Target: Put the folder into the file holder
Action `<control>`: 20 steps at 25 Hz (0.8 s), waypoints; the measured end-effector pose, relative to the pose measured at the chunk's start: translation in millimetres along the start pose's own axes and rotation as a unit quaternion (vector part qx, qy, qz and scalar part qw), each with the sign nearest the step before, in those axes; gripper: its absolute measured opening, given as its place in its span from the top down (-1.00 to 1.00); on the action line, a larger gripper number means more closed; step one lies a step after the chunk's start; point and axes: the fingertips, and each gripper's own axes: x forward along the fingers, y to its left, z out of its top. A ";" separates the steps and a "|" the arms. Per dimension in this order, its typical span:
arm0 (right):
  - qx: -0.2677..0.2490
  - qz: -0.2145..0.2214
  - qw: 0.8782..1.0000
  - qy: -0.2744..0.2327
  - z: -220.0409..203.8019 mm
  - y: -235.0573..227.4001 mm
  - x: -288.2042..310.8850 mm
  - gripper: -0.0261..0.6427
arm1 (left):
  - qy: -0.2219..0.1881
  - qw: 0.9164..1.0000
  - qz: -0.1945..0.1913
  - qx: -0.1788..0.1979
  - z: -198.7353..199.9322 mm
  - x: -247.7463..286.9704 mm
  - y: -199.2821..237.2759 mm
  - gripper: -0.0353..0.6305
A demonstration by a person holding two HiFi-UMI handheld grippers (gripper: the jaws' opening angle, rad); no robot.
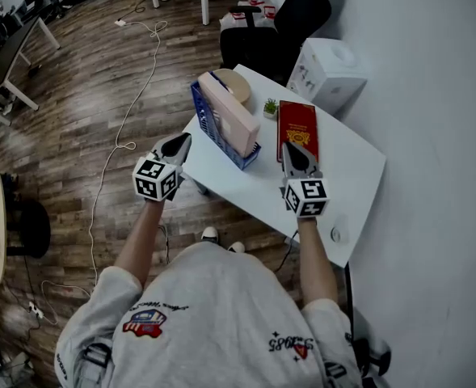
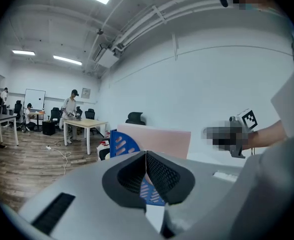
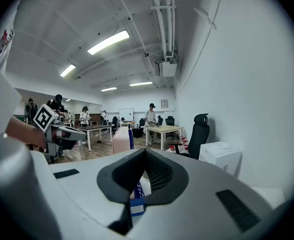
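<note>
Your left gripper (image 1: 183, 141) and right gripper (image 1: 289, 148) both have their jaws pressed together on nothing. The pink folder (image 1: 231, 118) stands inside the blue file holder (image 1: 208, 120), ahead between them, touching neither.

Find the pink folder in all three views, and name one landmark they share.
Head view: the pink folder is in the upper middle, standing in the blue file holder.
Left gripper view: the pink folder is near the centre, seen broadside.
Right gripper view: the pink folder is left of centre, small and seen edge-on.
Shared landmark: the blue file holder, beside the folder in both gripper views.
</note>
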 end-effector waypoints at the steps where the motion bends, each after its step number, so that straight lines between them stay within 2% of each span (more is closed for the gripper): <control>1: 0.002 -0.003 1.000 -0.001 -0.1 -1.6 -1.4 0.92 | -0.003 1.000 -0.002 0.002 3.2 0.9 -1.6 0.87; 20: 0.009 -0.022 1.000 0.005 -9.7 -3.7 -9.7 0.92 | -0.003 1.000 -0.014 0.000 2.2 4.6 -7.3 0.87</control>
